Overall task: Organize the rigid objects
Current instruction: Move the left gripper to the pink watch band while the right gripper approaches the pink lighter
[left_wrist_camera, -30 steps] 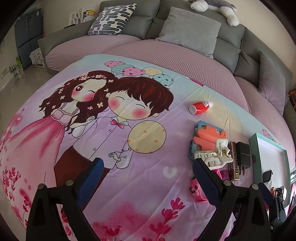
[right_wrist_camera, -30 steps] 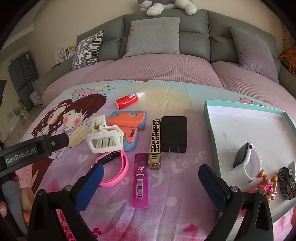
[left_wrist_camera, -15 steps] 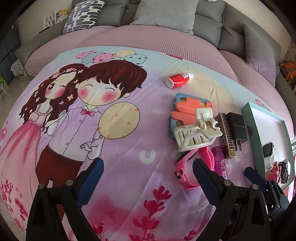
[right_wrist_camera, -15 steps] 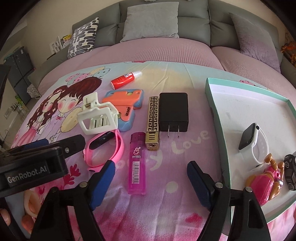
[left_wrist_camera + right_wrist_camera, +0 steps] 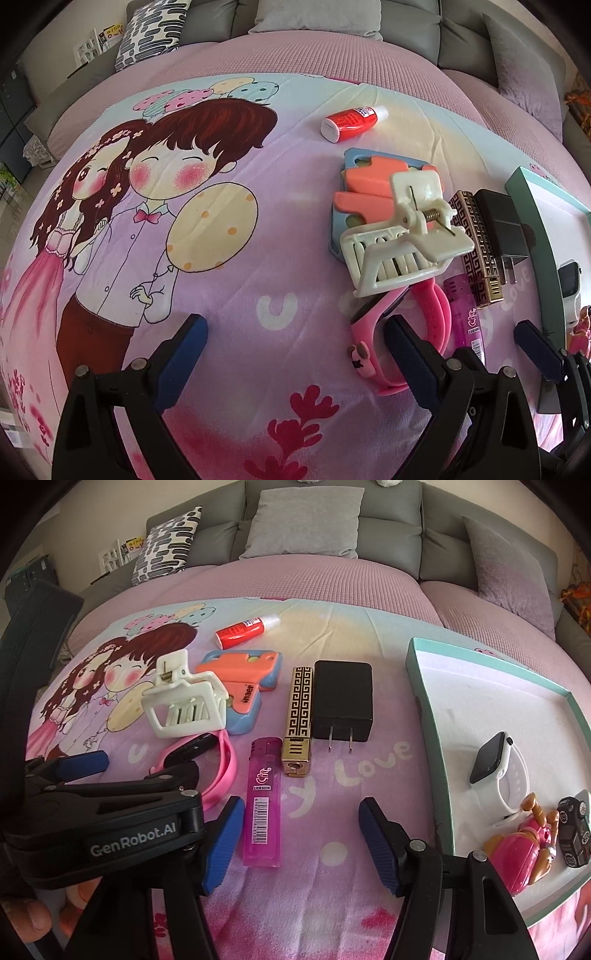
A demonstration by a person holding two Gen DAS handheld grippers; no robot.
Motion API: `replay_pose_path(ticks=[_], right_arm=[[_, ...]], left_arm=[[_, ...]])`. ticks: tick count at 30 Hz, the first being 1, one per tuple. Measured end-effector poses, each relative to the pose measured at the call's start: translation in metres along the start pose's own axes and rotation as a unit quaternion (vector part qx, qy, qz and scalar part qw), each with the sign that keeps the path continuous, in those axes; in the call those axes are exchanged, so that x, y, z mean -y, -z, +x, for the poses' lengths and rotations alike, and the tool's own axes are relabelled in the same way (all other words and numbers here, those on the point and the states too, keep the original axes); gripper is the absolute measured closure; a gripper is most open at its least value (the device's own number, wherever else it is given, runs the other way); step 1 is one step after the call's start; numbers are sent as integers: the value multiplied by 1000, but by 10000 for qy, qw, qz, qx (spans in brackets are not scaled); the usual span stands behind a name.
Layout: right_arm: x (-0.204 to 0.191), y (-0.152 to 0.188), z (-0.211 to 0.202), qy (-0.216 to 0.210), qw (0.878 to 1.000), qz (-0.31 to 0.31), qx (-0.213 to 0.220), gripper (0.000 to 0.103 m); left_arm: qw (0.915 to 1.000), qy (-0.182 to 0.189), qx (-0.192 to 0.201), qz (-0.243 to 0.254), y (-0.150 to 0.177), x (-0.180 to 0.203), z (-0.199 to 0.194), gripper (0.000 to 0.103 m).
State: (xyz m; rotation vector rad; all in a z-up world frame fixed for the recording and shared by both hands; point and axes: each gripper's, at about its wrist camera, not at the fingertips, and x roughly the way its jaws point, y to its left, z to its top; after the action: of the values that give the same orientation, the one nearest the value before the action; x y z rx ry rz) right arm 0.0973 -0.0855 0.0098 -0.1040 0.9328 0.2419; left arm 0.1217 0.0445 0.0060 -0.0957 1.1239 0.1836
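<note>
Pink lighter on blanket, sitting just ahead of our wide-open right gripper; left gripper open too, empty.

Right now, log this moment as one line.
left gripper: open, by pink band | right gripper: open, over pink lighter | tray: white watch, two toys

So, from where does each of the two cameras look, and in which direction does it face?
Left wrist: on the left gripper, low over the cartoon blanket, facing the sofa; both open blue-padded fingers show, and the right gripper at the right edge.
Right wrist: on the right gripper, facing the sofa over the pink lighter; its open fingers and the left gripper show.
Shared: white hair clip, pink band, teal tray.
</note>
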Motion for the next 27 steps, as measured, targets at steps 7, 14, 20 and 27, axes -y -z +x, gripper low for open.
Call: replay_pose_path(ticks=[7, 14, 20, 27], right_arm=[[-4, 1, 3, -97, 9999, -50, 8, 49], [-2, 0, 4, -133, 9999, 12, 19, 55], [-1, 1, 4, -148, 9999, 14, 22, 55], [3, 0, 2, -204, 9997, 119, 25, 72]], left_arm=[[9999, -93, 101, -17, -8, 3, 5, 4], [9999, -34, 96, 8, -4, 4, 1, 7], [9999, 69, 47, 96, -1, 11, -4, 8], [9998, 185, -41, 69, 1, 9, -7, 8]])
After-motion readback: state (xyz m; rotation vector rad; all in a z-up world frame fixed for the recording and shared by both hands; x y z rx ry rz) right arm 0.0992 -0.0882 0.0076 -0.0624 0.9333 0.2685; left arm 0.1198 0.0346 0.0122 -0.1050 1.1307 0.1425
